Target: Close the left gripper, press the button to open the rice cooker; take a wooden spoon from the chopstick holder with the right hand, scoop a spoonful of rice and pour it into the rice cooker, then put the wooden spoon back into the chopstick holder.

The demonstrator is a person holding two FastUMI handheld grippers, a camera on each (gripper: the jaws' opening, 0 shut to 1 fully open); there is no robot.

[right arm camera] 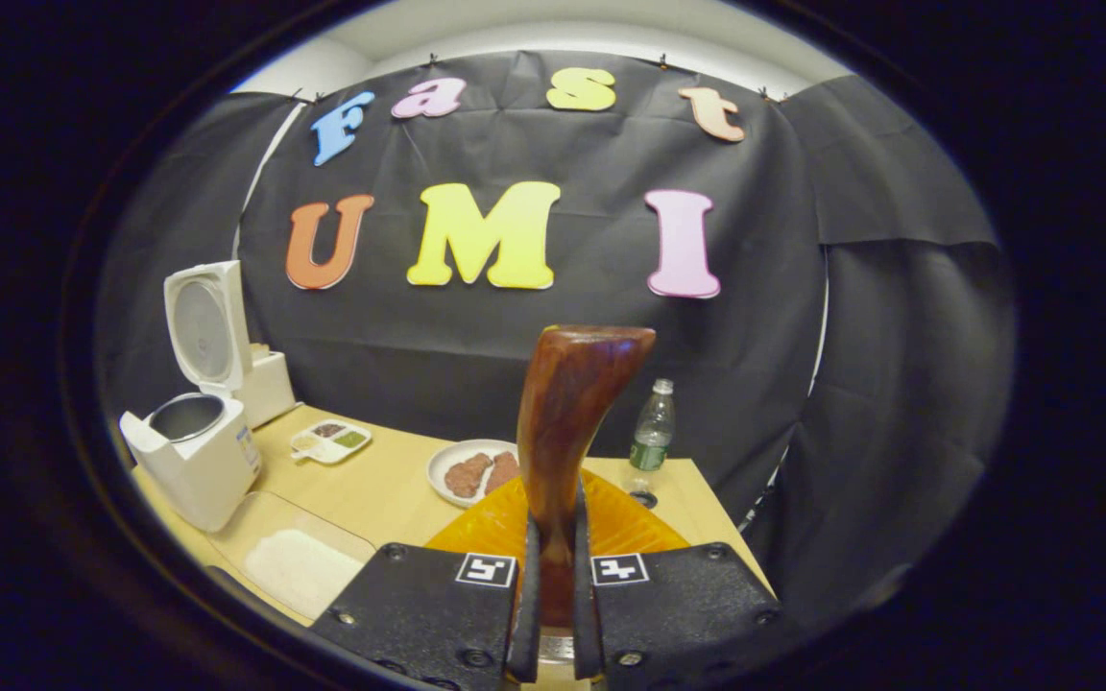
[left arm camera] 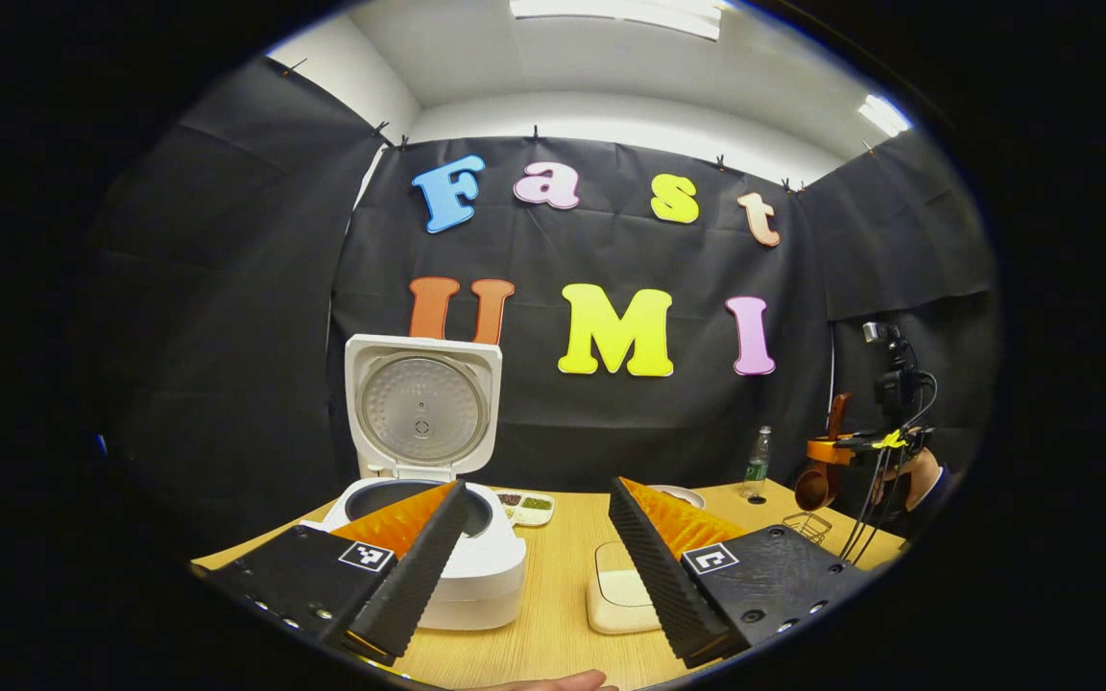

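Note:
The white rice cooker (left arm camera: 476, 566) stands at the table's left with its lid (left arm camera: 421, 408) raised and the dark pot showing. My left gripper (left arm camera: 539, 491) hovers open in front of it, with nothing between its fingers. A shallow tray of white rice (left arm camera: 618, 597) lies just right of the cooker. At the far right, my right gripper (left arm camera: 858, 446) holds the brown wooden spoon (left arm camera: 817, 485) above a wire chopstick holder (left arm camera: 807, 526). In the right gripper view, my right gripper (right arm camera: 553, 523) is shut on the wooden spoon (right arm camera: 572, 413), with the rice cooker (right arm camera: 193, 456) and the rice tray (right arm camera: 299, 566) at left.
A small divided dish (left arm camera: 526, 507) and a plate (left arm camera: 680, 494) sit at the back of the wooden table (left arm camera: 553, 633); the plate (right arm camera: 474, 470) carries brown food. A plastic bottle (right arm camera: 651, 432) stands by the back wall. A hand (left arm camera: 553, 683) shows at the bottom edge.

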